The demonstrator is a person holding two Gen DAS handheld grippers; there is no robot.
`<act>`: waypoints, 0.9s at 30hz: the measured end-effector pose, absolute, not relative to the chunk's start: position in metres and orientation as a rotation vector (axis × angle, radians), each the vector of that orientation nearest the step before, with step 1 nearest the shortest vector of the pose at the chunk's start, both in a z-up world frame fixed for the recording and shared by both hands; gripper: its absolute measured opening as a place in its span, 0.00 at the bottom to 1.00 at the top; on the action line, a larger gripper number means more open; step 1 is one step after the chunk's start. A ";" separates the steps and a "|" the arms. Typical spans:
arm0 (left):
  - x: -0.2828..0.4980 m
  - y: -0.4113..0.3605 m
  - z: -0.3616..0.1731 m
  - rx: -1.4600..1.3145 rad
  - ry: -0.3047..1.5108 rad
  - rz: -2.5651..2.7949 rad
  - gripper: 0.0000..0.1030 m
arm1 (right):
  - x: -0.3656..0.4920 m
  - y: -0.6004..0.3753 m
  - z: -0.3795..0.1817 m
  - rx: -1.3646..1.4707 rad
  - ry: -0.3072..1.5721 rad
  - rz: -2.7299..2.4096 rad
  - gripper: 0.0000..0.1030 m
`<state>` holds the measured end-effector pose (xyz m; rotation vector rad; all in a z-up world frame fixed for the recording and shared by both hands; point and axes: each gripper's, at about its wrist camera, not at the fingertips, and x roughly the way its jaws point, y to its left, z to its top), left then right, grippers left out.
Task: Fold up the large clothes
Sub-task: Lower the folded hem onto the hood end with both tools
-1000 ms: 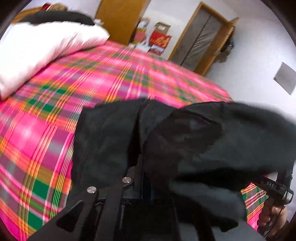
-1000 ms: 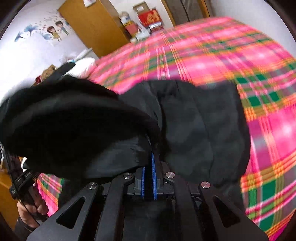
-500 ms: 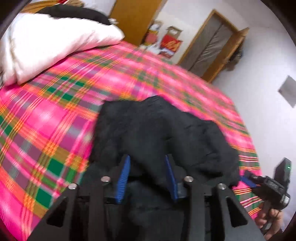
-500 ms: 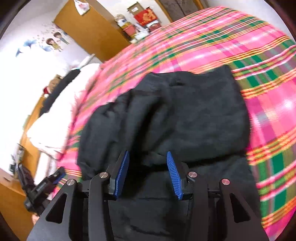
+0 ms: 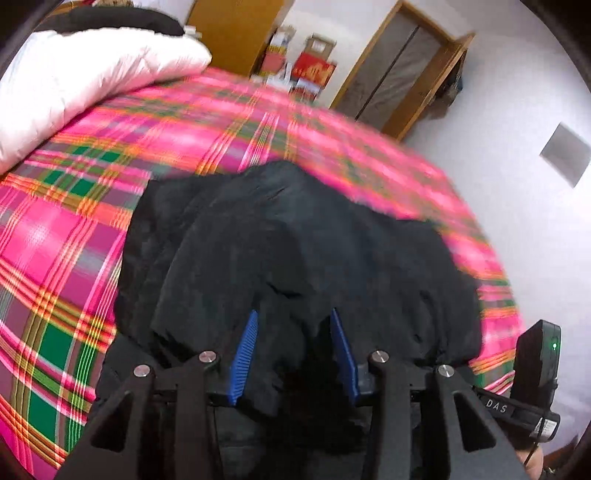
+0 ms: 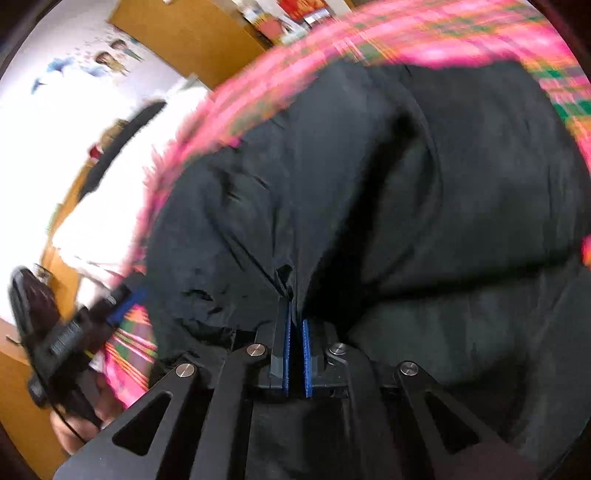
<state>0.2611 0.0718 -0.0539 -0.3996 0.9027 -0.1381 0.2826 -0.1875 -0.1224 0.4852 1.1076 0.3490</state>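
A black garment [image 5: 295, 251] lies folded in a thick bundle on the pink plaid bedspread [image 5: 66, 229]. My left gripper [image 5: 293, 321] is open, its blue pads on either side of the near edge of the cloth, gripping nothing. In the right wrist view the garment [image 6: 388, 184] fills most of the frame. My right gripper [image 6: 294, 295] is shut, with a pinch of the black cloth between its blue pads at the near edge. The other gripper shows at the left edge [image 6: 59, 339].
A white duvet [image 5: 74, 81] lies at the head of the bed on the left. A wooden wardrobe [image 5: 236, 33], red boxes [image 5: 314, 70] and a door [image 5: 399, 74] stand beyond the bed. The bed's right edge meets a white wall [image 5: 517, 229].
Both grippers laid the lifted half of the garment down and opened. Since then the right gripper has closed on the near edge of the cloth; the left stays open.
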 end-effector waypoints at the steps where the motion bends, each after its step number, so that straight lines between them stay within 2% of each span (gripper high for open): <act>1: 0.262 0.070 -0.062 -0.376 0.939 -0.128 0.42 | 0.283 -0.188 -0.130 0.497 1.112 0.344 0.04; 7: 0.266 0.056 -0.087 -0.266 0.978 -0.086 0.42 | 0.294 -0.178 -0.138 0.463 1.120 0.328 0.05; 11: 0.270 0.053 -0.093 -0.276 0.983 -0.055 0.42 | 0.288 -0.187 -0.121 0.428 1.113 0.329 0.17; 20: 0.271 0.051 -0.091 -0.281 0.988 -0.039 0.42 | 0.275 -0.190 -0.025 0.196 0.775 0.262 0.19; 23: 0.271 0.052 -0.091 -0.281 0.988 -0.040 0.42 | 0.303 -0.188 -0.038 0.156 0.799 0.237 0.19; 27: 0.272 0.052 -0.092 -0.280 0.986 -0.049 0.42 | 0.335 -0.199 -0.089 0.123 0.918 0.200 0.16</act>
